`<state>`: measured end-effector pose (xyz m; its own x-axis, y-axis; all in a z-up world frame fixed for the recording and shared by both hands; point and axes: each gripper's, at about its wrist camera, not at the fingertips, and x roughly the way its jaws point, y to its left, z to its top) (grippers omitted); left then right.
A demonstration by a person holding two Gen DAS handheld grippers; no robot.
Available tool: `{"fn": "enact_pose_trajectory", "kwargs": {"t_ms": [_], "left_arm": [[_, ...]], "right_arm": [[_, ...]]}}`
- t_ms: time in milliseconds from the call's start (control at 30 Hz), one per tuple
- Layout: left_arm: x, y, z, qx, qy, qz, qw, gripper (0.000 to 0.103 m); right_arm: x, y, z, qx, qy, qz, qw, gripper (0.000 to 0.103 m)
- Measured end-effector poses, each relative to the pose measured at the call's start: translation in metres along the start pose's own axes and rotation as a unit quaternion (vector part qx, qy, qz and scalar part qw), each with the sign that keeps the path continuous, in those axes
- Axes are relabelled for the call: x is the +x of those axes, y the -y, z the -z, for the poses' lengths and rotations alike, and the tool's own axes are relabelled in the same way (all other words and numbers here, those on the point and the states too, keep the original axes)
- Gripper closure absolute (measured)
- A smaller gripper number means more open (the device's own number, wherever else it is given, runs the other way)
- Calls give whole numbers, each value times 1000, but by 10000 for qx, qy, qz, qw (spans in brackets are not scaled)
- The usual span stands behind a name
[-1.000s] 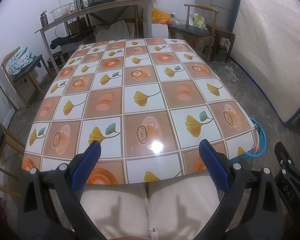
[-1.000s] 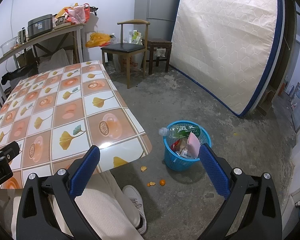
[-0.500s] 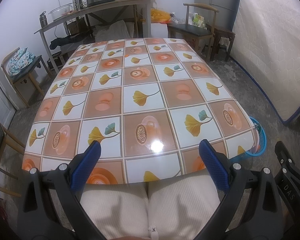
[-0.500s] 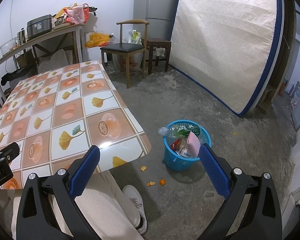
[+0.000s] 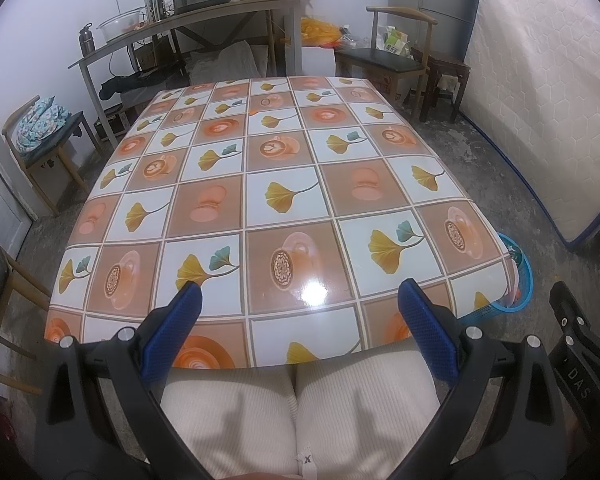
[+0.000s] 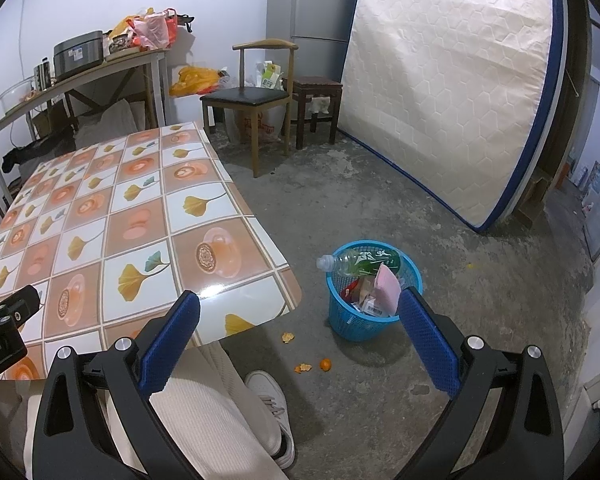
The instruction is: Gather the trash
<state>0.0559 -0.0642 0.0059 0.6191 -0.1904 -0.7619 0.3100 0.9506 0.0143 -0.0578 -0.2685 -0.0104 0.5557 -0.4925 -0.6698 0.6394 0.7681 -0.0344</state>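
Nothing moved — both claws (image 5: 298, 312) (image 6: 298, 312) wide, empty, basket (image 6: 374, 320) beside table (image 6: 140, 216), peels (image 6: 303, 368) on floor

Glossy tablecloth (image 5: 284, 184) catches glare; blue plastic mesh basket (image 6: 356, 320) stands on rough, matt concrete floor (image 6: 440, 280).

A tabletop (image 5: 284, 204) in a glossy leaf-and-cup check is catching a bright glare near its front edge. A white mattress (image 6: 452, 92) is leaning against the far wall beside a grey fridge (image 6: 312, 4) — a wooden chair (image 6: 252, 100) and dark stool (image 6: 316, 108) are standing on the stained concrete floor (image 6: 380, 200).
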Motion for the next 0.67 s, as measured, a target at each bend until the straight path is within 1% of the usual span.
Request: {"fn": "enact_pose_trajectory", "kwargs": {"t_ms": [667], "left_arm": [[1, 3, -1, 6, -6, -6, 10000, 8]], "right_arm": [[0, 0, 0, 4, 1, 4, 10000, 6]]}}
